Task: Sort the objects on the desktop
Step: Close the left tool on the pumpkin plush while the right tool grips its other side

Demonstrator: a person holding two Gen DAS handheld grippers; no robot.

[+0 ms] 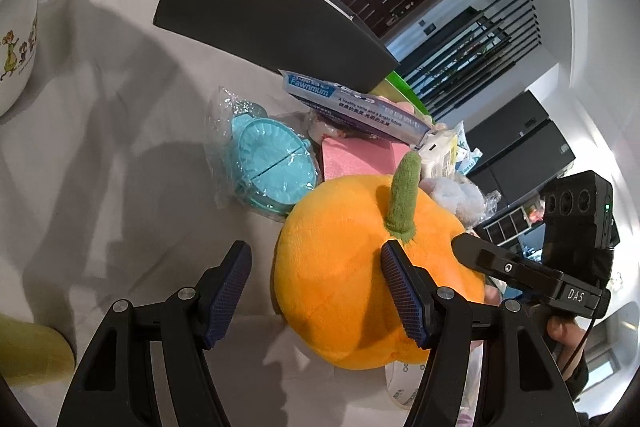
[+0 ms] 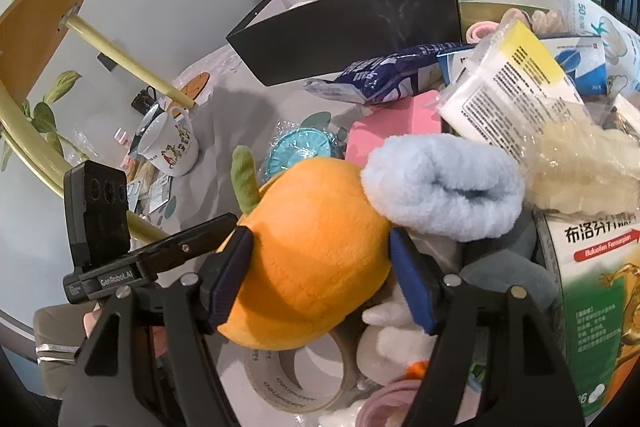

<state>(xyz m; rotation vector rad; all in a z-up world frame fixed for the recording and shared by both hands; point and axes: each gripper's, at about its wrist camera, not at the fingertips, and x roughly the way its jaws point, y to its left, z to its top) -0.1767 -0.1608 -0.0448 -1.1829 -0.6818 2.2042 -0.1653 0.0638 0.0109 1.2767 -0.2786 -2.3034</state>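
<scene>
An orange plush pumpkin (image 2: 316,251) with a green stem (image 2: 246,179) sits at the near edge of a pile of objects. My right gripper (image 2: 320,275) is shut on it, one blue pad on each side. In the left wrist view the same pumpkin (image 1: 344,267) lies just right of centre. My left gripper (image 1: 316,291) is open; its right finger (image 1: 400,295) is in front of the pumpkin and its left finger (image 1: 228,291) is over bare cloth. The right gripper's body (image 1: 532,275) shows behind the pumpkin.
A black box (image 1: 272,7) stands at the back. The pile holds a blue toothpaste box (image 1: 352,103), a teal plastic item in wrap (image 1: 272,163), a pink pad (image 2: 396,127), a light blue fluffy roll (image 2: 440,183), medicine boxes (image 2: 592,299) and a tape roll (image 2: 296,379). A cartoon mug (image 2: 170,147) stands left.
</scene>
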